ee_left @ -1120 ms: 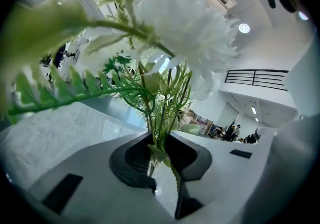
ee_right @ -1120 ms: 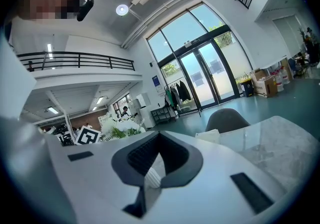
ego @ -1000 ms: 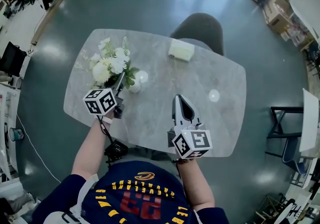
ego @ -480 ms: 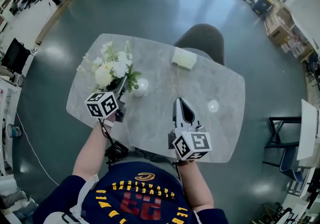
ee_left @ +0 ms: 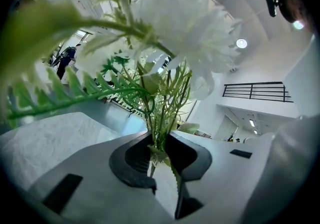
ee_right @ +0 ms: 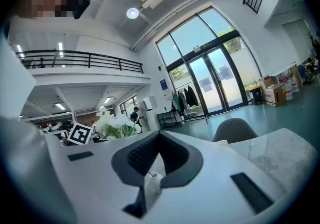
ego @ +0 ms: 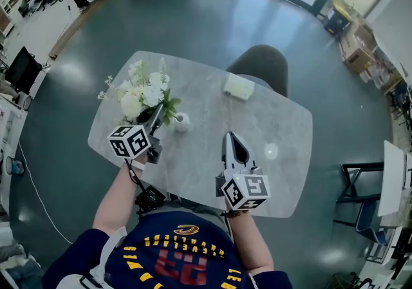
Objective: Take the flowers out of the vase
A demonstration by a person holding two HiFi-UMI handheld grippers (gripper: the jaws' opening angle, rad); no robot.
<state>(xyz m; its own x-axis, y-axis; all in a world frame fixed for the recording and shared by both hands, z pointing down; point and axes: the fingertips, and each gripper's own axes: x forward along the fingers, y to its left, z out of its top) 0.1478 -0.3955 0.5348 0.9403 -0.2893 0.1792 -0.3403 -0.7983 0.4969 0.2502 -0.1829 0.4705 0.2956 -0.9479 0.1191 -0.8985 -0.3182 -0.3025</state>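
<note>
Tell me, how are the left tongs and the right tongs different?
The left tongs are shut on the green stems of the white flowers; the right tongs are shut on nothing. The left tongs sit beside the small white vase; the right tongs hover apart from it, nearer the middle of the table. Both are grey and carry a cube with square markers.

White flowers (ego: pixel 143 91) with green leaves, just beside small upright white vase (ego: pixel 181 122)

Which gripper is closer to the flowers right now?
Left. The left gripper has its jaws shut on the flowers at the stems; the right gripper is apart, to their right.
</note>
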